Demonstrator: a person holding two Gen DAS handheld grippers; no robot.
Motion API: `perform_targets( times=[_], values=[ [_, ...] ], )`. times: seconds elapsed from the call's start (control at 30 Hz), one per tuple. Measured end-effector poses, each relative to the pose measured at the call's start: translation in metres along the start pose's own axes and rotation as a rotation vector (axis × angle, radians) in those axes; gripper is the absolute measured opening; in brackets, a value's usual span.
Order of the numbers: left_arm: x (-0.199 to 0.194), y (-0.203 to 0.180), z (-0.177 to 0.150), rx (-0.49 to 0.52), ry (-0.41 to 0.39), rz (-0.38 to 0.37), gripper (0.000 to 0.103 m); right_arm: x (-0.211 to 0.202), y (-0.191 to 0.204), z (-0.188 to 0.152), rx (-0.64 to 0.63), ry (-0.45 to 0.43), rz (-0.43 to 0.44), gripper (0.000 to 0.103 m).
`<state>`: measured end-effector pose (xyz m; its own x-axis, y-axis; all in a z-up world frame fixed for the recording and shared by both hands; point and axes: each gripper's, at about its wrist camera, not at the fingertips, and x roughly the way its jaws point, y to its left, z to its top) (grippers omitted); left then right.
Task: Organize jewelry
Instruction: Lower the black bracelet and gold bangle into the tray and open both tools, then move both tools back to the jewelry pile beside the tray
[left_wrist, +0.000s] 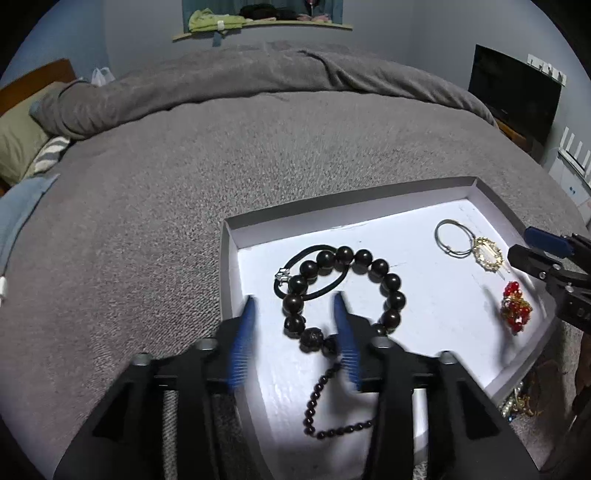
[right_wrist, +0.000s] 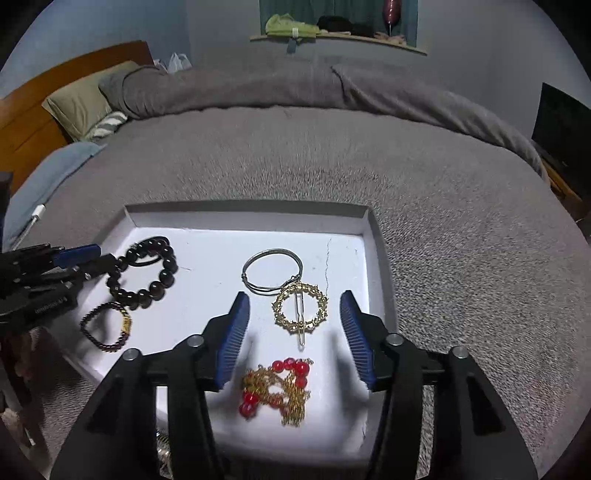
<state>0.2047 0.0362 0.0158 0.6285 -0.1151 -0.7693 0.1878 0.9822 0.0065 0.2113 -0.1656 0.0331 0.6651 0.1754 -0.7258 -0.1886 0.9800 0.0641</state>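
Observation:
A shallow white tray (left_wrist: 354, 206) (right_wrist: 243, 218) lies on the grey bed. In it are a big black bead bracelet (left_wrist: 391, 284) (right_wrist: 166, 266) over a black hair tie (left_wrist: 317, 291), a small dark bead bracelet (left_wrist: 314, 406) (right_wrist: 107, 325), a silver bangle (left_wrist: 448, 236) (right_wrist: 271, 271), a gold ring-shaped hair clip (left_wrist: 487, 254) (right_wrist: 300, 308) and a red-bead gold piece (left_wrist: 515, 306) (right_wrist: 280, 387). My left gripper (left_wrist: 295, 306) is open above the black bracelet. My right gripper (right_wrist: 295, 306) is open above the gold clip and red piece.
The grey blanket (left_wrist: 221, 166) covers the bed all around the tray. Pillows (right_wrist: 85, 99) and a wooden headboard (right_wrist: 33, 122) are at far left. A dark TV (left_wrist: 513, 92) stands at right. More gold jewelry (left_wrist: 517, 404) lies off the tray's near corner.

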Motion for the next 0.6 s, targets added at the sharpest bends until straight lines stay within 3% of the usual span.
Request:
perform_targets(
  times=[0.07,0.23,0.3,0.6],
  values=[
    [-0.009,-0.001,-0.001,0.0,-0.018,-0.001,0.069,-0.01,-0.004,-0.001,0.019,-0.02,0.005,0.067],
    [-0.034,-0.008,-0.005,0.006,-0.059,0.008,0.085,-0.037,-0.018,-0.006,0.074,-0.078,0.011,0.093],
    [-0.042,-0.012,-0.009,0.006,-0.067,0.007,0.089,-0.048,-0.023,-0.009,0.088,-0.097,0.013,0.098],
    [-0.069,-0.021,-0.024,0.008,-0.087,0.006,0.092,-0.082,-0.045,-0.028,0.147,-0.13,0.008,0.098]
  ],
)
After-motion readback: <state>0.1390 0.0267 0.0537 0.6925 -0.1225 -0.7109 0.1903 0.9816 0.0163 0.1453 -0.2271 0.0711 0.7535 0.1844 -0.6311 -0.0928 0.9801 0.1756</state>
